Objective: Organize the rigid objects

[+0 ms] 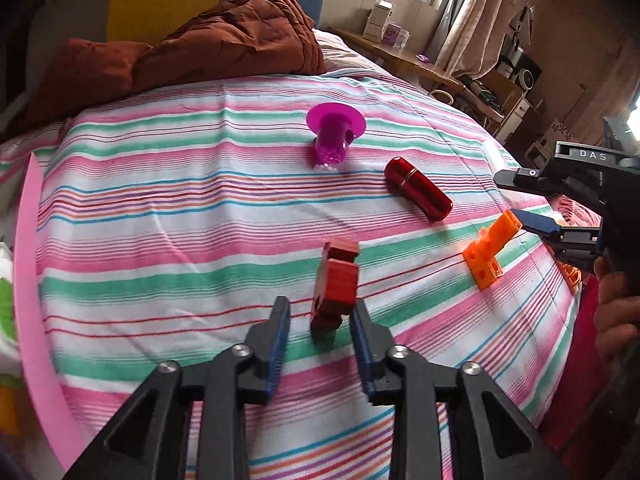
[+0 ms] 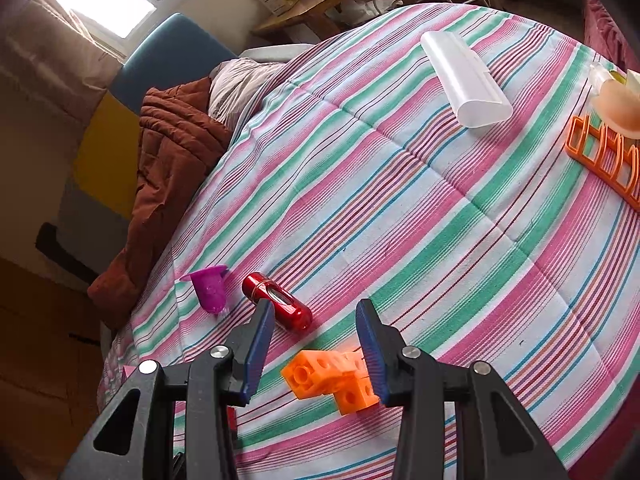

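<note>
On the striped bedspread (image 1: 180,208), the left tongs (image 1: 320,316) stand spread, with the red block (image 1: 336,284) between the fingertips, at twelve o'clock (contact unclear). A purple cup (image 1: 334,136) lies further off at twelve, a red tube (image 1: 418,188) at one. The right tongs (image 2: 316,320) are spread too; the orange block (image 2: 332,380) lies between the fingers, against the right pad (image 2: 372,360).

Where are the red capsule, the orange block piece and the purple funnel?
red capsule (image 1: 419,189), left wrist view, middle of its body.
orange block piece (image 2: 332,380), right wrist view, centre of the joined cubes.
purple funnel (image 1: 334,138), left wrist view, its stem below the rim.
</note>
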{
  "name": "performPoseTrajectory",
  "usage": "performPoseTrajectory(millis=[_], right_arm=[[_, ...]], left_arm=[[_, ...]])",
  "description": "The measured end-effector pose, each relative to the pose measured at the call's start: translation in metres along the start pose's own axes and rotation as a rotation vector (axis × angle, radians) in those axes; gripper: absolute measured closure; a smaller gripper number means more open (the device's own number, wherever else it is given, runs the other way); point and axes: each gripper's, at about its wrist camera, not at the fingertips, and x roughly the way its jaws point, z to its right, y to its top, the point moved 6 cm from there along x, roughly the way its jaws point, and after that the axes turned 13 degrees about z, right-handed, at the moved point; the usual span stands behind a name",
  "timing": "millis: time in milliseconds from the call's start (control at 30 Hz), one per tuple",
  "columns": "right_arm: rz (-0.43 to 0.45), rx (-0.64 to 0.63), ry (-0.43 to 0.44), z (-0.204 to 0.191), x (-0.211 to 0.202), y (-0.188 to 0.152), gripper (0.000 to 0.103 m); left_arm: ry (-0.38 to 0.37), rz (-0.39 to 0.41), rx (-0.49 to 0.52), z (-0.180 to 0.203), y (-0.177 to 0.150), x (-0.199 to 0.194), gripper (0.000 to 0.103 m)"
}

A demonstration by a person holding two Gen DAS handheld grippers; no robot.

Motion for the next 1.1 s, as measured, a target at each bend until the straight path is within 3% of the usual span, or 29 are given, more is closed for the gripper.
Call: performPoseTrajectory(millis=[33,167,333,467,700,800,967,1100], right_arm=[[0.001,0.002,-0.001,0.001,0.000,0.000,0.061],[0.009,0.020,-0.008,0.005,-0.002,0.002,0.061],[0.002,0.022,0.012,0.002,-0.002,0.002,0.061],[-0.001,0.036,0.018,0.004,-0.002,0.002,0.061],[-0.008,0.053,0.046,0.002,-0.001,0.002,0.061],[-0.008,0.050,0.058,0.000,-0.001,0.003,0.061],[-0.013,0.053,0.064,0.000,-0.001,0.003,0.061],[-0.013,0.055,0.066,0.001,-0.001,0.003,0.061]], left_arm=[[0.021,0.002,-0.002,-0.003,-0.001,-0.004,0.052],[0.099,-0.008,-0.016,-0.014,-0.004,-0.017,0.053],[0.089,0.041,0.084,0.005,0.004,-0.031,0.056],[0.100,0.026,0.091,0.009,0.013,-0.018,0.056],[0.239,-0.004,0.012,-0.037,0.019,-0.011,0.056],[0.228,0.022,0.014,-0.036,0.023,-0.021,0.056],[0.128,0.064,0.161,0.011,0.029,-0.028,0.056],[0.188,0.035,0.216,0.012,0.034,-0.005,0.056]])
